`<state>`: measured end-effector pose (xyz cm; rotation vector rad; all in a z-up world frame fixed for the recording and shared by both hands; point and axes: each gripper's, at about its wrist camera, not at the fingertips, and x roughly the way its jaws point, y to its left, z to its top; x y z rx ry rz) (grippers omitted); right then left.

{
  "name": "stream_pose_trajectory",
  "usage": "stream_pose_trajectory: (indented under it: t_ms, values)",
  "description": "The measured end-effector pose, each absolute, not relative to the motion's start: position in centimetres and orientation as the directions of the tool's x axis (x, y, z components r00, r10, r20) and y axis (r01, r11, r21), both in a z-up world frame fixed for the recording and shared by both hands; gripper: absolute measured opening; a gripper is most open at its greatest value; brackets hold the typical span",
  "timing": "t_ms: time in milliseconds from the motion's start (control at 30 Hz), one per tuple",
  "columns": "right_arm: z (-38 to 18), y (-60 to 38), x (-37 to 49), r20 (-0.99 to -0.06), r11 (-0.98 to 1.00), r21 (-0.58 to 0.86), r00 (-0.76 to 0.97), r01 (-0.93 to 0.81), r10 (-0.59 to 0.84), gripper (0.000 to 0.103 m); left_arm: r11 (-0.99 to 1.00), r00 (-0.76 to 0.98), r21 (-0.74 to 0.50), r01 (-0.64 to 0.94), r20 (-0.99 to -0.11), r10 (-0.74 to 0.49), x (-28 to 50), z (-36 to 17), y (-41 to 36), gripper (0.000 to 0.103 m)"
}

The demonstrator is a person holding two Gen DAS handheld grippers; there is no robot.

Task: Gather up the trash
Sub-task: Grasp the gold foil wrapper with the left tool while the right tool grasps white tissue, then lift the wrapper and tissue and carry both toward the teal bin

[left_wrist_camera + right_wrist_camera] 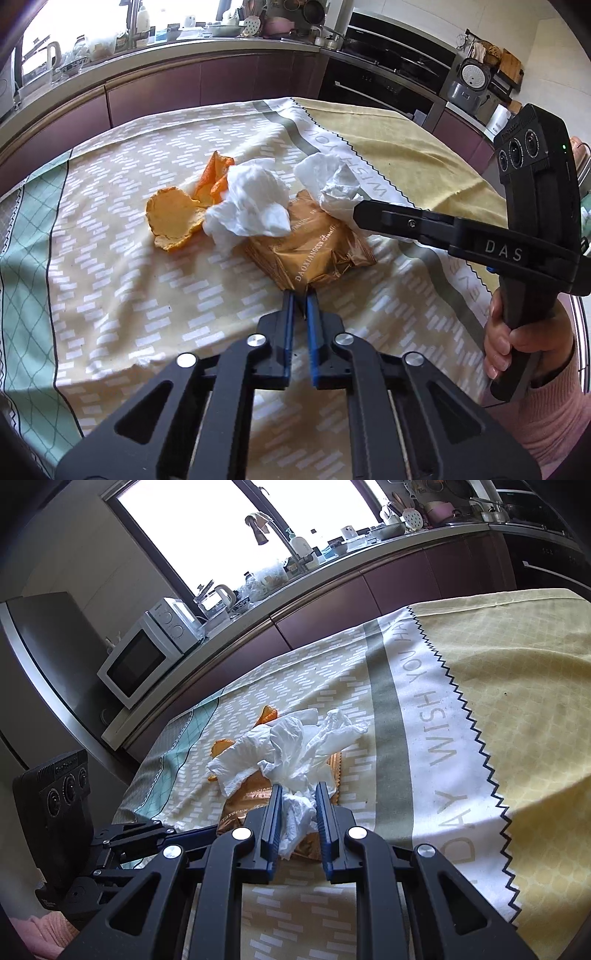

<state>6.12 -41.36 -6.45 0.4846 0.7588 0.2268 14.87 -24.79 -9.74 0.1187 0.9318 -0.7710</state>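
Note:
A pile of trash lies mid-table on the patterned tablecloth (110, 258): orange peel (173, 218), two crumpled white tissues (251, 203) and a brown snack wrapper (314, 254) beneath them. My left gripper (300, 297) is at the wrapper's near edge, its jaws almost together and that thin edge pinched between the tips. My right gripper (298, 794) is shut on the right-hand tissue (295, 812), which bulges between its blue pads (275, 812). In the left wrist view the right gripper (356, 214) reaches in from the right, its tip on that tissue (332, 184).
A hand (517, 343) in a pink sleeve holds the right gripper's handle. Beyond the table's far edge runs a cluttered kitchen counter (295, 590) with a microwave (136, 661) and a tap. An oven (388, 77) stands at the back right, and yellow cloth (517, 701) covers the right side.

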Motion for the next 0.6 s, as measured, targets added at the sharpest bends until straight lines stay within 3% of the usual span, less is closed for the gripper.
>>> stream_pose_trajectory:
  t_ms: [600]
  values:
    - [-3.2,-41.1,3.6,-0.531,0.869,0.49,0.766,-0.071,0.362,0.017,0.692,0.382,-0.252,0.677,-0.683,-0.623,11.4,-6.7,-20.4,0.007]
